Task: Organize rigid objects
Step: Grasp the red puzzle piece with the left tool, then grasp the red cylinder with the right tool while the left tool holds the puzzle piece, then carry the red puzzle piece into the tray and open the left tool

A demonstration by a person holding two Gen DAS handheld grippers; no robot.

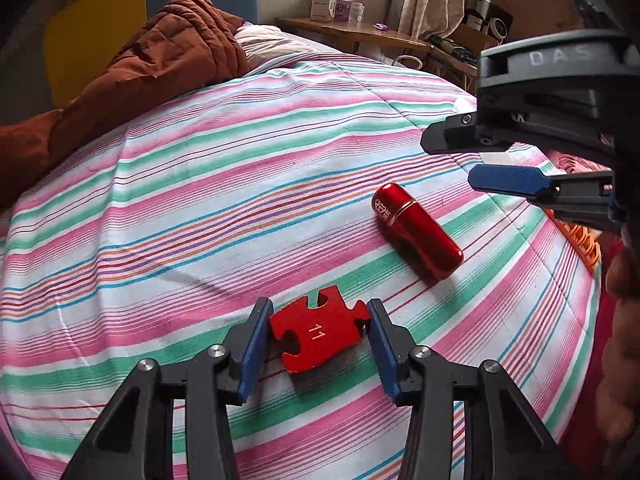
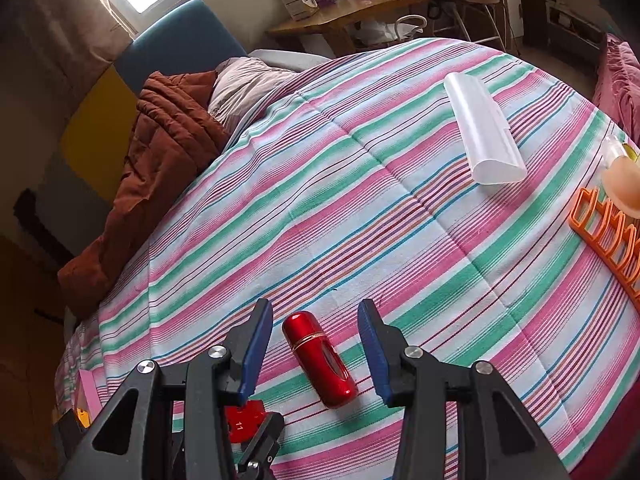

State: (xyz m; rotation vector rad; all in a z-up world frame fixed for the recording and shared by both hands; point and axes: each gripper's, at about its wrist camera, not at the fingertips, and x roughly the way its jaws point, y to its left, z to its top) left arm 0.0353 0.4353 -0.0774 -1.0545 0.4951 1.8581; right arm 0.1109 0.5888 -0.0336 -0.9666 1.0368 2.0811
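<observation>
Left gripper (image 1: 319, 338) pinches the red puzzle piece (image 1: 316, 334); right gripper (image 2: 316, 350), jaws spread, straddles the red capsule (image 2: 320, 364) untouched. Only the right wrist view shows the white case (image 2: 484, 136) near the bedspread's (image 2: 320, 200) far edge.

Bedspread (image 1: 200, 200) striped pink, green, white, with thin blue and red lines. Puzzle piece (image 1: 318, 334) red, white "11". Capsule case (image 1: 416, 234) glossy red, gold band. Quilt (image 1: 168, 52) rust-brown. Rack (image 2: 608, 232) orange. Gripper pads (image 1: 253, 350) blue.
</observation>
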